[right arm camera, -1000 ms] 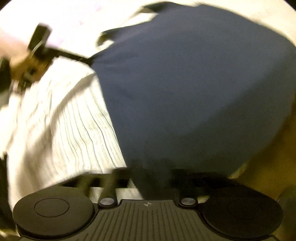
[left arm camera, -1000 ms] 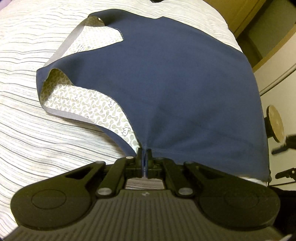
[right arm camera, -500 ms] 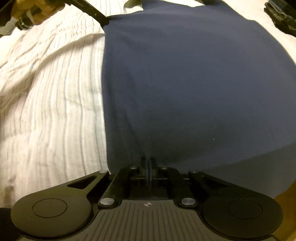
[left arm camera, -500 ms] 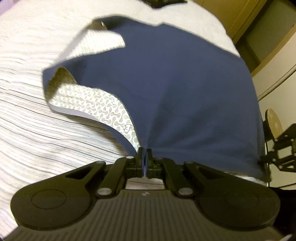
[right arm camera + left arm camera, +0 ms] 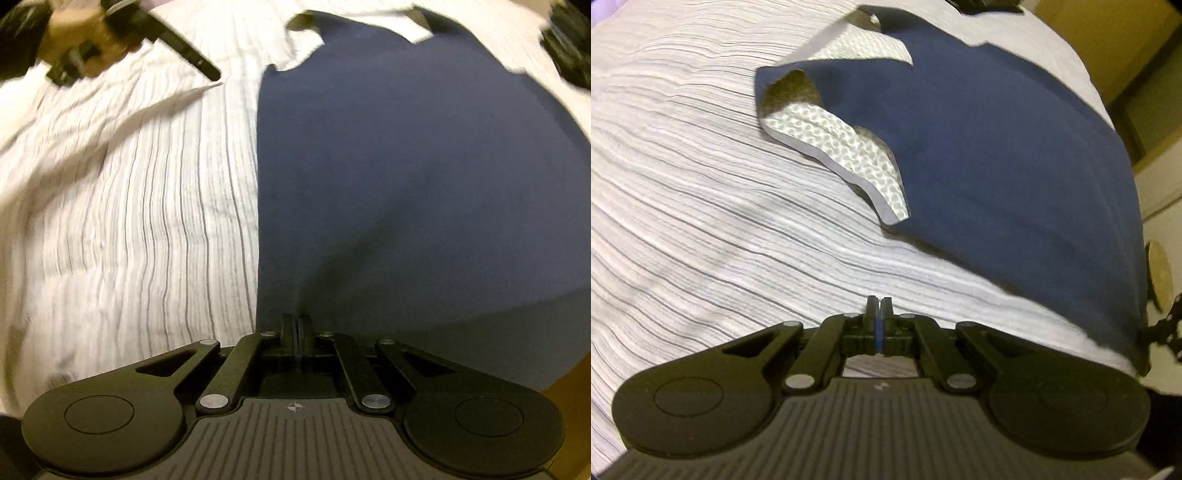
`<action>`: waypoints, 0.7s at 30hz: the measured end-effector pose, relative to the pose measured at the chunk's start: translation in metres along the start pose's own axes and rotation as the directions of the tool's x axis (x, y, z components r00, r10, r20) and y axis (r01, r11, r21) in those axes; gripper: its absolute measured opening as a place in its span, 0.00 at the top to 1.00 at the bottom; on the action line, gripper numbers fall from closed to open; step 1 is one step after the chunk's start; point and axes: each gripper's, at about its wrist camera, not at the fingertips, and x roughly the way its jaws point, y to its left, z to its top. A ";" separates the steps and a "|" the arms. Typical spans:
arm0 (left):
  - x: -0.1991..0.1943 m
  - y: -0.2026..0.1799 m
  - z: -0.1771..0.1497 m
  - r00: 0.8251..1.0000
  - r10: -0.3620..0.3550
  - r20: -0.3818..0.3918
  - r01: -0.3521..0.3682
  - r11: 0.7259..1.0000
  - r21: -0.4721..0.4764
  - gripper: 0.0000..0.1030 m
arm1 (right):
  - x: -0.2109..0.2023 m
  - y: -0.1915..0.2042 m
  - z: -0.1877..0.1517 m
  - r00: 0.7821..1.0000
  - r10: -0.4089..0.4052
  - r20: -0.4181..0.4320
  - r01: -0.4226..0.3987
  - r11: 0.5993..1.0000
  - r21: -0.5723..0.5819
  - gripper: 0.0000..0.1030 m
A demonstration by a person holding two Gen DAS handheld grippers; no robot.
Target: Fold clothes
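A navy blue garment with a white patterned lining lies spread on the striped bed cover. My left gripper is shut and empty, a little short of the garment's near edge. My right gripper is shut on the near hem of the navy garment, which stretches away from it. The left gripper also shows at the top left of the right wrist view, apart from the cloth. The right gripper shows at the garment's right corner in the left wrist view.
The white striped bed cover fills the left side. A dark object lies at the far right on the bed. Wooden furniture and a light wall stand beyond the bed's right edge.
My left gripper has let go of the garment's edge and pulled back; the cloth has dropped onto the bed. My right gripper still holds the hem.
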 end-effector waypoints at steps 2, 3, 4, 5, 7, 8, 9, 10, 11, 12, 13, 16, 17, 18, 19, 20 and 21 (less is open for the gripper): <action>-0.006 -0.004 0.005 0.999 -0.008 0.032 0.008 1.000 -0.022 1.00 | 0.002 -0.006 -0.001 0.999 -0.021 -0.024 0.022 1.000 0.021 1.00; -0.009 -0.007 0.007 0.999 -0.014 0.048 0.015 0.999 -0.033 1.00 | 0.001 -0.011 -0.001 0.999 -0.028 -0.043 0.029 0.999 0.041 1.00; -0.012 -0.011 0.007 0.998 -0.022 0.061 0.025 0.999 -0.045 1.00 | 0.000 -0.016 -0.002 0.998 -0.034 -0.061 0.038 0.997 0.061 1.00; -0.015 -0.016 0.007 0.997 -0.029 0.074 0.034 0.998 -0.058 1.00 | -0.001 -0.021 -0.003 0.996 -0.039 -0.080 0.046 0.996 0.081 1.00; -0.018 -0.024 0.007 0.994 -0.041 0.100 0.050 0.995 -0.088 1.00 | -0.013 -0.033 -0.001 0.995 -0.057 -0.081 0.064 0.993 0.099 0.95; -0.020 -0.028 0.007 0.993 -0.047 0.113 0.058 0.993 -0.103 1.00 | -0.021 -0.042 0.002 0.995 -0.069 -0.075 0.077 0.991 0.109 0.65; -0.021 -0.032 0.008 0.991 -0.052 0.124 0.067 0.991 -0.120 1.00 | -0.028 -0.050 0.006 0.995 -0.080 -0.067 0.088 0.989 0.120 0.21; -0.021 -0.038 0.009 0.989 -0.058 0.135 0.076 0.987 -0.139 0.99 | -0.034 -0.060 0.010 0.994 -0.094 -0.051 0.100 0.987 0.128 0.13; -0.022 -0.043 0.009 0.987 -0.063 0.145 0.086 0.984 -0.157 0.98 | -0.042 -0.071 0.016 0.995 -0.098 -0.026 0.100 0.986 0.129 0.13; -0.022 -0.048 0.011 0.985 -0.067 0.157 0.094 0.980 -0.173 0.97 | -0.047 -0.082 0.023 0.995 -0.099 -0.016 0.100 0.987 0.128 0.13; -0.023 -0.054 0.014 0.983 -0.068 0.168 0.099 0.977 -0.186 0.95 | -0.052 -0.093 0.031 0.995 -0.101 -0.013 0.102 0.987 0.125 0.13; -0.022 -0.064 0.030 0.979 -0.046 0.201 0.093 0.968 -0.234 0.83 | -0.064 -0.134 0.064 0.995 -0.090 0.033 0.085 0.988 0.129 0.13; -0.021 -0.066 0.038 0.977 -0.032 0.213 0.086 0.964 -0.253 0.82 | -0.067 -0.147 0.076 0.995 -0.082 0.051 0.075 0.990 0.123 0.13; -0.019 -0.066 0.047 0.974 -0.018 0.224 0.080 0.959 -0.272 0.79 | -0.068 -0.159 0.089 0.995 -0.075 0.069 0.067 0.992 0.107 0.13; -0.017 -0.067 0.056 0.973 -0.002 0.232 0.071 0.955 -0.289 0.75 | -0.068 -0.170 0.101 0.994 -0.068 0.087 0.060 0.994 0.087 0.13; -0.015 -0.066 0.067 0.971 0.019 0.238 0.056 0.951 -0.303 0.73 | -0.064 -0.181 0.120 0.993 -0.051 0.104 0.044 0.997 0.061 0.13; -0.012 -0.065 0.078 0.969 0.043 0.244 0.037 0.948 -0.316 0.71 | -0.059 -0.192 0.142 0.992 -0.029 0.119 0.025 0.999 0.033 0.13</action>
